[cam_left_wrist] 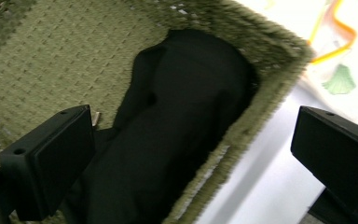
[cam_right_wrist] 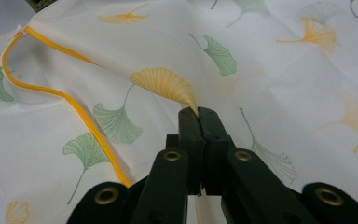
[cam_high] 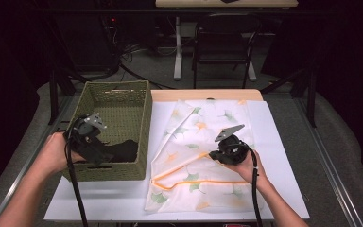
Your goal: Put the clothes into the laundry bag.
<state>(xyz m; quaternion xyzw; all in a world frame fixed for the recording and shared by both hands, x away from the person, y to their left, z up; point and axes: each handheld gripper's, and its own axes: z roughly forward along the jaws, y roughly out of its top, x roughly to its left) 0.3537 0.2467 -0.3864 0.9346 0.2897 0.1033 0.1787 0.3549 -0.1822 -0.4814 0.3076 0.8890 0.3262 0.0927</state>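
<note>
Here right gripper (cam_right_wrist: 199, 113) pinches bag (cam_right_wrist: 261, 70)

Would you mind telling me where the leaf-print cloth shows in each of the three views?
High view: leaf-print cloth spread on the table, right of the green basket.
Left gripper view: a corner at upper right, beyond the basket's rim.
Right gripper view: all across, pinched by the right tongs.
Shared landmark: its orange edging.

Basket (cam_high: 142, 118) wall blocks sideways path (black cloth (cam_left_wrist: 177, 121) inside); top open.
</note>
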